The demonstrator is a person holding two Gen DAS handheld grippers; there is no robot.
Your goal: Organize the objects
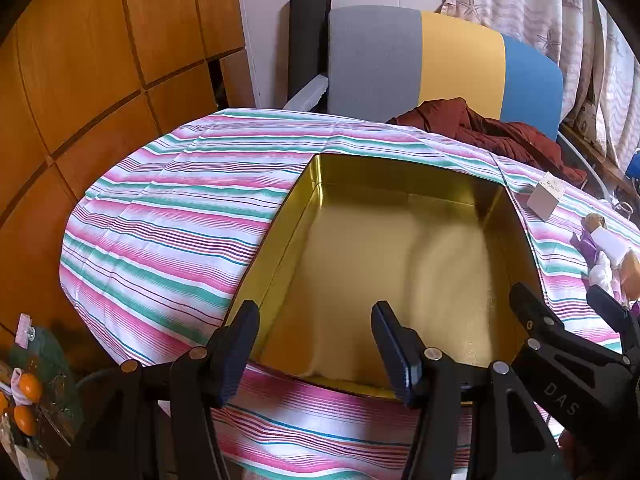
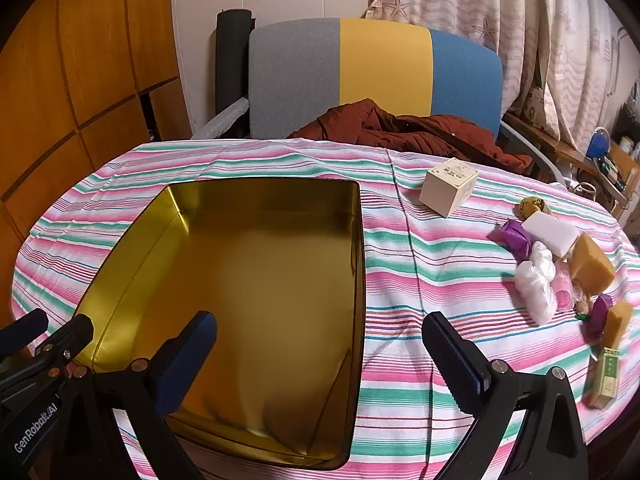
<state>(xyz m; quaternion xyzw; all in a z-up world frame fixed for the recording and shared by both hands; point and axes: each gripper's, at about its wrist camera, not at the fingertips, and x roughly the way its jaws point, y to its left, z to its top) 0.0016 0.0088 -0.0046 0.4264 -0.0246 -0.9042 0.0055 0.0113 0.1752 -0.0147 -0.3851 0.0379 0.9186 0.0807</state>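
Observation:
An empty gold tin (image 1: 384, 264) (image 2: 248, 288) lies open on the striped tablecloth (image 2: 400, 280). My left gripper (image 1: 316, 348) hovers open over the tin's near left corner with nothing between its fingers; it also shows at the lower left of the right wrist view (image 2: 52, 326). My right gripper (image 2: 320, 344) stands wide open and empty across the tin's right wall, and appears in the left wrist view (image 1: 564, 300). Right of the tin sit a cream cube box (image 2: 448, 186) (image 1: 546, 196), a purple wrapped piece (image 2: 514, 236), a white block (image 2: 550, 232), a tan sponge block (image 2: 592, 264) and a white wrapped bundle (image 2: 534, 284).
A chair with a grey, yellow and blue back (image 2: 376, 68) stands behind the table, a maroon garment (image 2: 400, 128) draped on it. Wooden cabinet doors (image 1: 100, 60) fill the left. A small green and cream box (image 2: 604, 376) lies near the table's right edge. Curtains (image 2: 520, 20) hang behind.

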